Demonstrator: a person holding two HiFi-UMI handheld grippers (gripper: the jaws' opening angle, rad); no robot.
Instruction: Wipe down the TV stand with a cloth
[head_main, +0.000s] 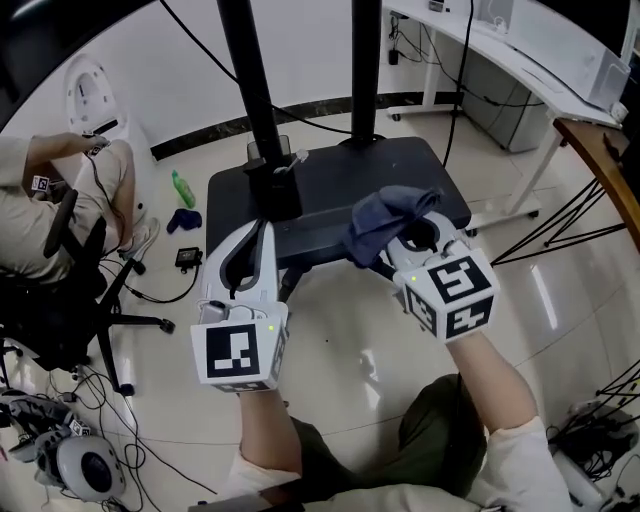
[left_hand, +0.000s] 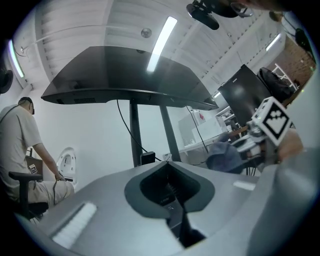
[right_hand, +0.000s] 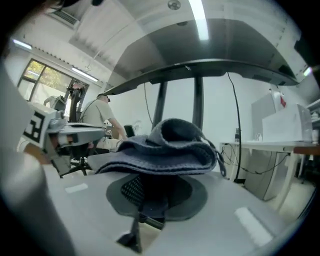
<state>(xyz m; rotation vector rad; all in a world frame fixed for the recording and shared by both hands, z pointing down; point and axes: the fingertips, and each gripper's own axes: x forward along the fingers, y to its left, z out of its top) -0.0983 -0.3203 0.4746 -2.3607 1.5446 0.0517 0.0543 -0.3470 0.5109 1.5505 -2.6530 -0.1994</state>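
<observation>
At the far left a seated person (head_main: 40, 200) on an office chair plays no part in the task. The left gripper (head_main: 263, 228) hovers at the front left edge of the TV stand (head_main: 330, 185), its fingers pressed together with nothing between them. The stand's dark base plate lies bare, with its two poles (head_main: 250, 90) rising from the back.

Further right, the cloth (head_main: 385, 218), a bunched blue-grey rag, hangs over the front right part of the plate. The right gripper (head_main: 398, 248) pinches it by a fold. Whether the cloth already touches the surface cannot be told.

The step in hand appears to be bringing the cloth to the stand. The next move likely calls for pressing it flat onto the plate and sweeping across, steering round the poles.
</observation>
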